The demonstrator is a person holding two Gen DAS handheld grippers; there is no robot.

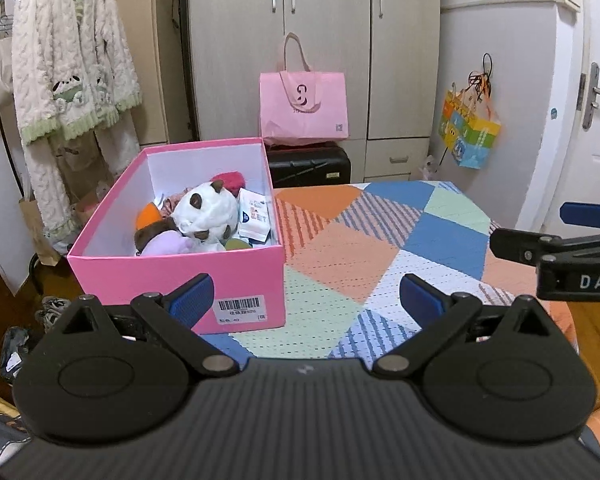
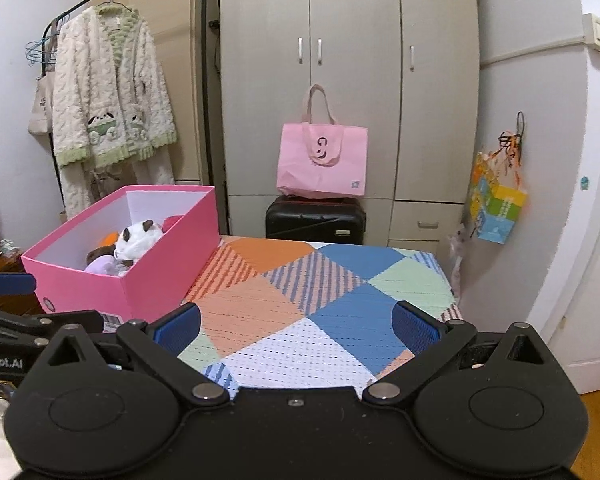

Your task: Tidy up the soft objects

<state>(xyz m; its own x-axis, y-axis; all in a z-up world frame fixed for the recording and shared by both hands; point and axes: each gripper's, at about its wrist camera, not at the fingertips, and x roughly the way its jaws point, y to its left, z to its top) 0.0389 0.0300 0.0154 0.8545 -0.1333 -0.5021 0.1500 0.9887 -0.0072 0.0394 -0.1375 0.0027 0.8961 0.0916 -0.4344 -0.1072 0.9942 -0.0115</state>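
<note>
step: looks near done, no loose items seen | left gripper point(image 1: 304, 300) wide, empty | right gripper point(image 2: 296, 326) wide, empty | soft toys point(image 1: 206, 216) in pink box point(image 1: 172, 276) ahead-left of both | next: judged check tabletop point(image 2: 340, 280), withdraw

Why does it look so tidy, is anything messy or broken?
Nothing looks broken or spilled. The soft toys, like the white panda plush, sit heaped inside the pink box on the patchwork cloth. Both tools, left and right, are open and hold nothing.
</note>
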